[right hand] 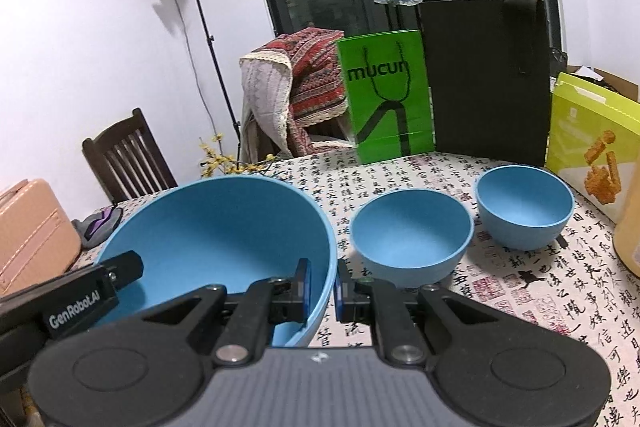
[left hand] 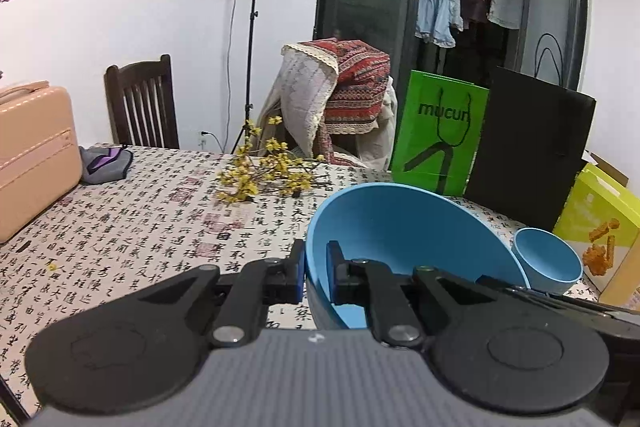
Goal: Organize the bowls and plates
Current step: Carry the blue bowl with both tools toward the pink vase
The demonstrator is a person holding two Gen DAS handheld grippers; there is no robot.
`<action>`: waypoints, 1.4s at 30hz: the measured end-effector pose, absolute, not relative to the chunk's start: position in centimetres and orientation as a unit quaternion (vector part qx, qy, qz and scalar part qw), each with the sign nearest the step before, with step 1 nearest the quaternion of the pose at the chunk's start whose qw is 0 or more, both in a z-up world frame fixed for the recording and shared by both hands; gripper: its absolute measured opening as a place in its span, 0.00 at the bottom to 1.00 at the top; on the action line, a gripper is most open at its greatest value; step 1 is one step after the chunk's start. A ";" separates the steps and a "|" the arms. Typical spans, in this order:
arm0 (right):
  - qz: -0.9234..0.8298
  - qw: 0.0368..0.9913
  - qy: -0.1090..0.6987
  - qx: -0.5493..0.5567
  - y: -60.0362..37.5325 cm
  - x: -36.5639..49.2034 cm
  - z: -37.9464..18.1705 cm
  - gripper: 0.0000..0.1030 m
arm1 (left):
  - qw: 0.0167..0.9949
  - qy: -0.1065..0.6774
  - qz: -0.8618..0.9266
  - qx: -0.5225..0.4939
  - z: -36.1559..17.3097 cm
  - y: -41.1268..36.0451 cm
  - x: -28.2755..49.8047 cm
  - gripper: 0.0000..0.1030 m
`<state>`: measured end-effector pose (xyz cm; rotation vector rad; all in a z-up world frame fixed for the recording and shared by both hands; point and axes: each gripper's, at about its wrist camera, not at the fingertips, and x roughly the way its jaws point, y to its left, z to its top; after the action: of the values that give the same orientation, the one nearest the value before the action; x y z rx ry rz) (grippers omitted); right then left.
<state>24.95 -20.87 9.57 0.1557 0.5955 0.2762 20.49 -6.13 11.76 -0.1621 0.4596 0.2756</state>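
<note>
A large blue bowl (left hand: 400, 227) (right hand: 216, 227) is held by both grippers at opposite sides of its rim. My left gripper (left hand: 314, 267) is shut on the bowl's left rim, one pad inside the wall and one outside. My right gripper (right hand: 325, 287) is shut on the right rim in the same way. The left gripper's body (right hand: 100, 283) shows at the left edge of the right wrist view. A medium blue bowl (right hand: 412, 235) and a small blue bowl (right hand: 524, 207) (left hand: 548, 263) stand upright on the table to the right of the large one. Whether the large bowl rests on the cloth I cannot tell.
The table (right hand: 500, 287) wears a calligraphy-print cloth. A pink case (left hand: 32, 155), a grey pouch (left hand: 106, 163) and yellow flowers (left hand: 264, 171) lie at the left. A green bag (right hand: 384, 95), a black bag (right hand: 484, 79) and a yellow box (right hand: 592, 147) stand at the back right.
</note>
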 end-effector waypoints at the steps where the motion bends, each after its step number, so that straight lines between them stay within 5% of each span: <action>1: 0.138 0.943 0.292 0.076 -20.7 24.9 9.6 0.11 | 0.961 0.227 0.138 -0.081 11.7 -6.0 20.3 0.11; 42: 0.254 0.916 0.308 0.039 -9.2 22.9 8.4 0.11 | 0.934 0.226 0.254 -0.109 10.3 4.0 14.6 0.11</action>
<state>22.91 -9.17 8.43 0.0803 0.6349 0.5227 14.63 3.98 10.32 -0.2224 0.4627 0.5186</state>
